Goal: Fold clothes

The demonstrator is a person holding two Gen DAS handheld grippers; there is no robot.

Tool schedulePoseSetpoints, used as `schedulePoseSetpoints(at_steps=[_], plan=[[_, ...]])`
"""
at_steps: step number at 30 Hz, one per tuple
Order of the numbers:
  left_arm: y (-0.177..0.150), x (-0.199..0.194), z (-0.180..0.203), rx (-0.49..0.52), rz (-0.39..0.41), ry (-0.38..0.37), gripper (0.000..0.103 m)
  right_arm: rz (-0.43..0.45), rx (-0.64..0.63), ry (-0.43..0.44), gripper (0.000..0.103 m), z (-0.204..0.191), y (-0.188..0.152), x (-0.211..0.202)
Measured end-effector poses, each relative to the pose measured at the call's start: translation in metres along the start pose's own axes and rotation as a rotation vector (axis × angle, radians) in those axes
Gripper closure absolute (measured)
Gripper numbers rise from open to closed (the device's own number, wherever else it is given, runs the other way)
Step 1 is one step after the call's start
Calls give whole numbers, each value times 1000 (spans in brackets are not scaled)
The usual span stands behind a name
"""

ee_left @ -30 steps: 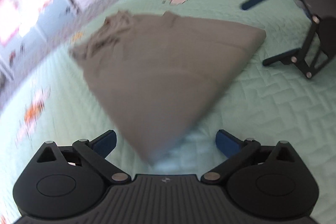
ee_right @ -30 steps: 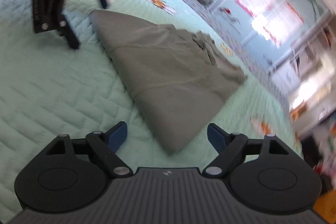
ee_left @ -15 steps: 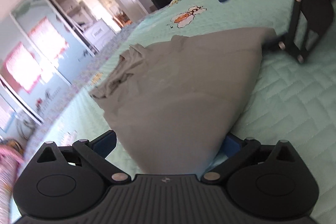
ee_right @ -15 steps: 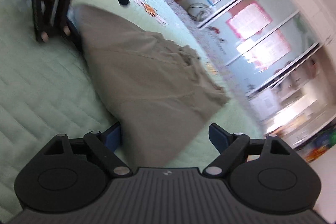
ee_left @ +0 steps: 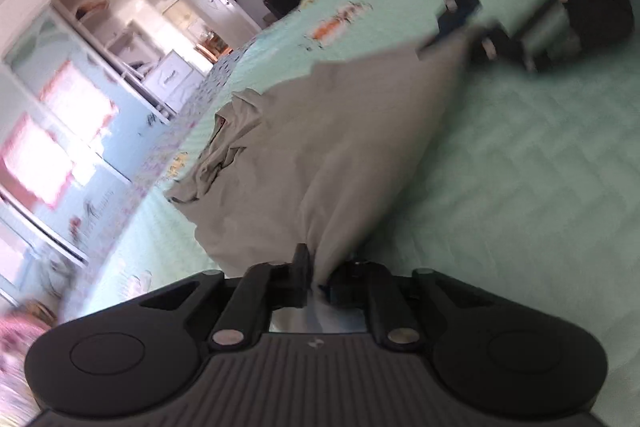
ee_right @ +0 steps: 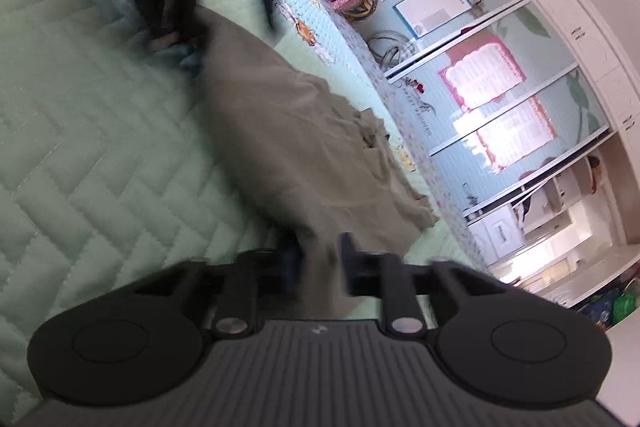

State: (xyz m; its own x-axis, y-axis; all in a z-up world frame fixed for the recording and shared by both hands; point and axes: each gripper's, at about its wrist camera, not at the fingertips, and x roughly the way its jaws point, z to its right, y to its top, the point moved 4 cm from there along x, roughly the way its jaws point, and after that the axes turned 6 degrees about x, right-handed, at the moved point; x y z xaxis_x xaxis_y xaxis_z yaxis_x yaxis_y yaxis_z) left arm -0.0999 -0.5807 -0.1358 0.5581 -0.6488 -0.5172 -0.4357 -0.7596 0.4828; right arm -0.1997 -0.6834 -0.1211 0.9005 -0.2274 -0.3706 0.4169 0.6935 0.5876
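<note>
Two grippers pinching one grey garment on a green quilt.

The left gripper [ee_left: 318,277] and right gripper [ee_right: 320,259] are each closed on a corner of the garment [ee_left: 320,155], which lies crumpled on the quilt [ee_left: 540,179], stretched between them.

The left hand-held gripper [ee_left: 318,277] is matte black plastic: a ribbed dark grey centre panel with a small pale logo, 2 rounded side lobes each bearing a raised oval disc, and 2 silver pivot screws on angled black link arms. The right hand-held gripper [ee_right: 320,265] has the same build, with blue pads on its black fingers [ee_right: 289,265].
</note>
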Motion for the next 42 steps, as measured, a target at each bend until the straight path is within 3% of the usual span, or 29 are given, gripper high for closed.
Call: schedulePoseSetpoints(at_steps=[6,13,18,24,29,34,39,41,42], plan=[[8,-15,-22,-81,43,41,94,17,27,3,96,2,7,-6],[27,-35,-82,-217,100,56,95,35,63,-50,97,40,37,-10],[38,-66,-96,-208,143,71,95,58,59,-57,97,55,56,-35],[38,-122,-66,-183,151,6,95,33,74,-17,97,49,67,-79],[33,-181,-22,-214,143,-98,97,-34,167,117,98,15,66,-141],[34,-236,19,-239,173,-142,98,-58,258,209,103,-13,75,-214],[20,-236,45,-193,93,-97,98,-77,256,169,103,-28,72,-236],[11,-233,48,-234,32,-118,94,-120,257,157,103,-33,62,-224],[5,-232,43,-309,13,-139,94,-141,270,158,102,-36,57,-221]])
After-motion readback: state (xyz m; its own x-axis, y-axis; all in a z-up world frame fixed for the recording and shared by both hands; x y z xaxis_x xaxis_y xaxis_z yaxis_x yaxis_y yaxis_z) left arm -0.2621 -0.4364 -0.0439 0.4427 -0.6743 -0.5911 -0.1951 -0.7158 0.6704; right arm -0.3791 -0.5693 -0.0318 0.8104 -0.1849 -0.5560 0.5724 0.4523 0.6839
